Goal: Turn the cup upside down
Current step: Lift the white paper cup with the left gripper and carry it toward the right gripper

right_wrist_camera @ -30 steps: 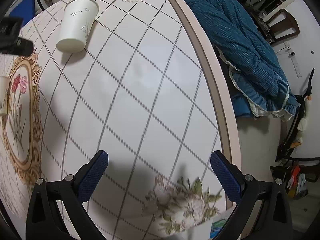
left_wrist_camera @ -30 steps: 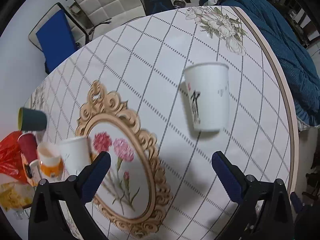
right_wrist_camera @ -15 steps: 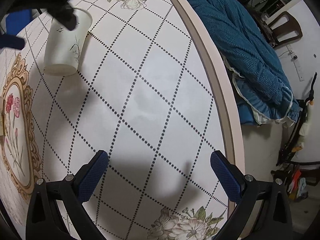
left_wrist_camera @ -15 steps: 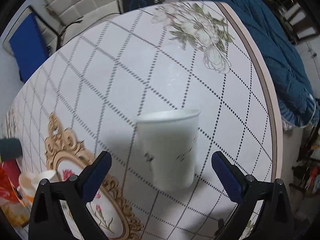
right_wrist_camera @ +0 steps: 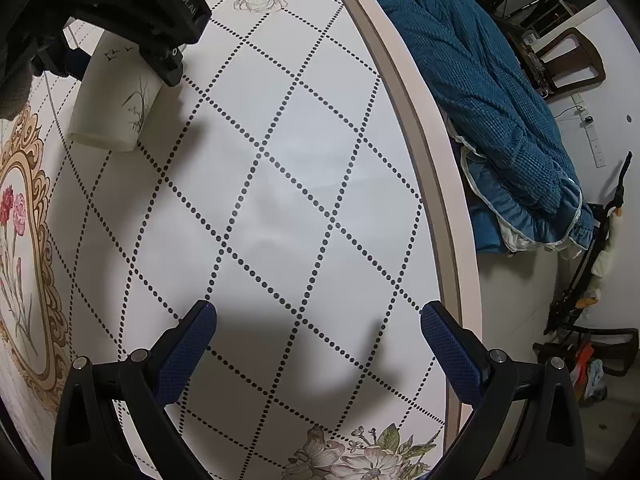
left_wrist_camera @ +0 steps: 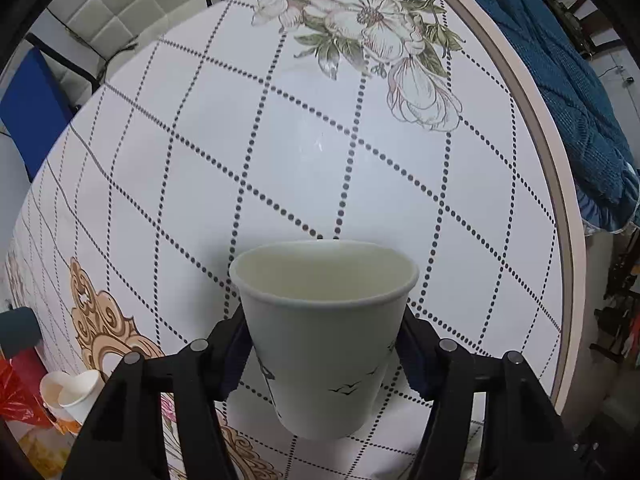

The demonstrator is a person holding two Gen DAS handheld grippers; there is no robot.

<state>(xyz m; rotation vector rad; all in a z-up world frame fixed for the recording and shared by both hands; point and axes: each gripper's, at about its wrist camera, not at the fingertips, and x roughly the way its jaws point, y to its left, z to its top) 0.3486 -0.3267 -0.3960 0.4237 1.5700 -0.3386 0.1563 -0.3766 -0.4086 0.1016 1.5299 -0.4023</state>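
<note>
Paper cup (left_wrist_camera: 324,332) clamped upright in left gripper (left_wrist_camera: 322,350), mouth up.

Nearest, blue pads pressed on both sides of the cup, base standing on the table (left_wrist_camera: 280,168). Further right, right gripper (right_wrist_camera: 318,338) held above bare tablecloth, fingers wide apart, gripping nothing. At far left, small stack of paper cups (left_wrist_camera: 70,394) beside a red bag (left_wrist_camera: 16,394). Beyond the table's right rim, blue blanket (right_wrist_camera: 480,88).
</note>
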